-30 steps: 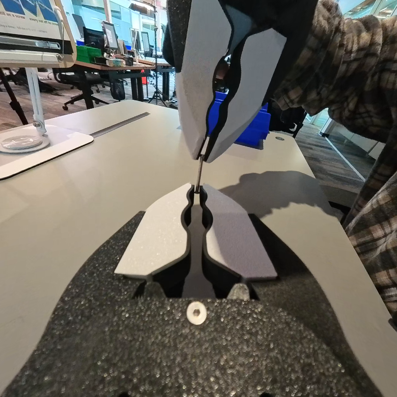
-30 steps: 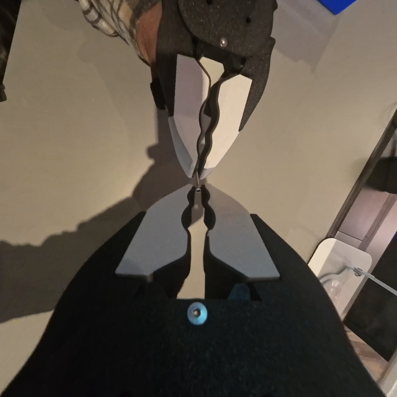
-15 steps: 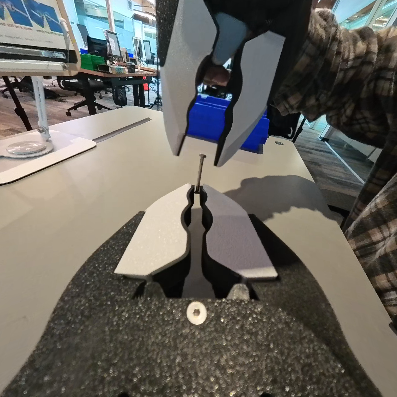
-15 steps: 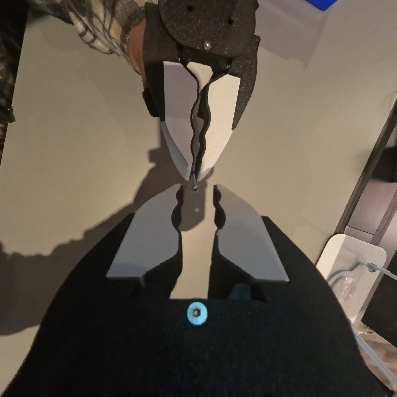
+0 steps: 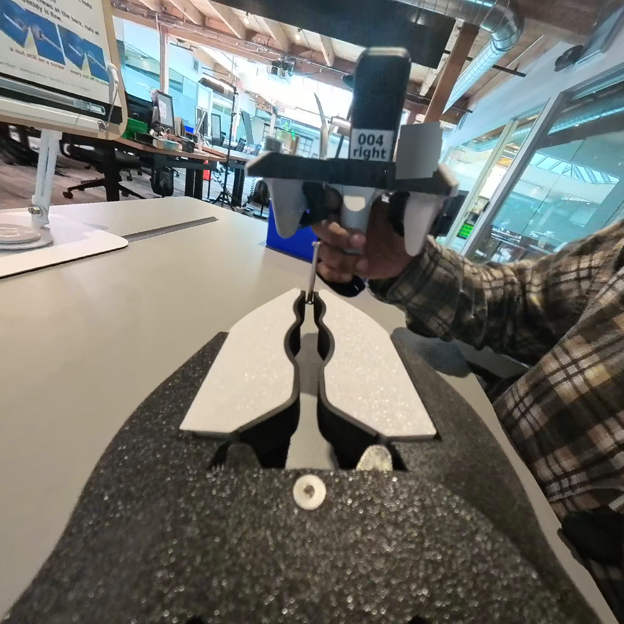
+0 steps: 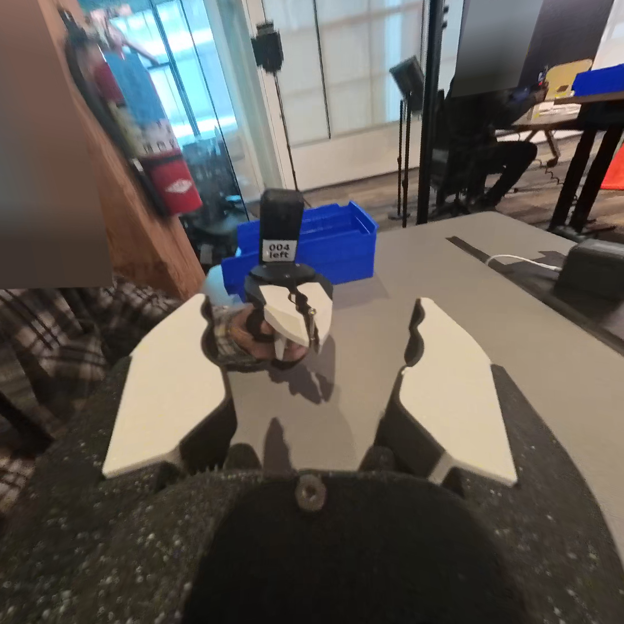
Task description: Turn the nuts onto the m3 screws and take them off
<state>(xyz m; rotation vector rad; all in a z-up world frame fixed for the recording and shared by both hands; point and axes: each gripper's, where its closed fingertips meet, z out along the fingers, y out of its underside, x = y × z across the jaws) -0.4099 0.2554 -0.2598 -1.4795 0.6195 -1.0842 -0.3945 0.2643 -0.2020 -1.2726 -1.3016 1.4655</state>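
Note:
My left gripper (image 5: 309,297) is shut on the lower end of a thin metal M3 screw (image 5: 314,266), which stands upright from the fingertips with its head on top. I cannot make out a nut on it. My right gripper (image 5: 349,241) is held in a hand beyond the screw, wide open and empty. In the right wrist view my right gripper (image 6: 310,300) has its fingers (image 6: 169,371) spread far apart. That view faces the left gripper (image 6: 312,341), which pinches the screw (image 6: 313,324) above the grey table (image 6: 472,320).
A blue bin (image 5: 290,239) stands at the table's far edge and also shows in the right wrist view (image 6: 337,250). A white stand base (image 5: 50,243) lies at the far left. A dark box with a white cable (image 6: 591,270) sits at the right. A plaid sleeve (image 5: 506,304) reaches in. The grippers' ends are close to 7 cm from one another.
My right gripper let go of the screw's top, opened wide and drew back from above it to a level pose beyond it. My left gripper kept hold of the screw.

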